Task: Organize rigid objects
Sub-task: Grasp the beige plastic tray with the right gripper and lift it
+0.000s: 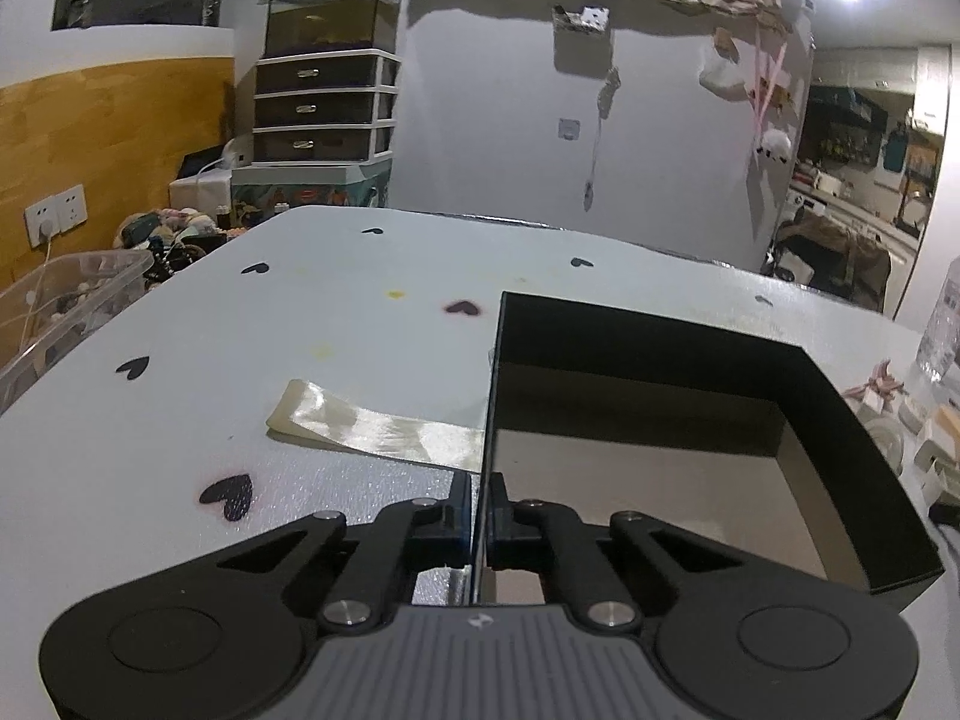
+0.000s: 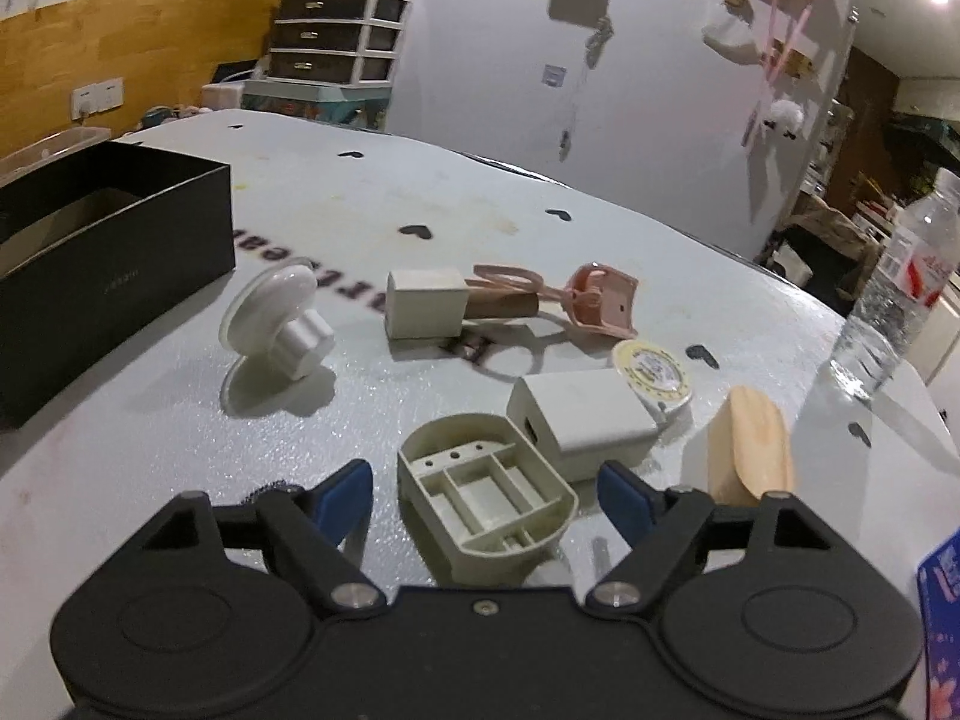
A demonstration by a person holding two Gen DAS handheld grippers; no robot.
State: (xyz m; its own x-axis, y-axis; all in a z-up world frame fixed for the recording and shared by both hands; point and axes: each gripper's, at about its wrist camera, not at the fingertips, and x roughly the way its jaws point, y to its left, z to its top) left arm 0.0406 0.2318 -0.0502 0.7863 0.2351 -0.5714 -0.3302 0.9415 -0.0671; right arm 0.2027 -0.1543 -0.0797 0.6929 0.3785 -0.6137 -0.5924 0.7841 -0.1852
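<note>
My left gripper (image 1: 480, 516) is shut on the near left wall of an open black box (image 1: 690, 348), one finger inside and one outside. The box also shows in the right wrist view (image 2: 114, 276), at the left. My right gripper (image 2: 486, 495) is open, its blue pads either side of a beige compartmented plastic shell (image 2: 486, 489) lying on the table. Beyond it lie a white charger block (image 2: 579, 417), a white knob on a round disc (image 2: 276, 321), a cream cube (image 2: 426, 303), a pink eyelash curler (image 2: 576, 297), a round tape roll (image 2: 651, 369) and a wooden piece (image 2: 750, 444).
A cream ribbon strip (image 1: 372, 426) lies on the white heart-printed table (image 1: 240, 330) left of the box. A clear water bottle (image 2: 894, 294) stands at the right. A clear plastic bin (image 1: 60, 306) sits beyond the table's left edge. A blue patterned item (image 2: 942, 612) lies at the near right.
</note>
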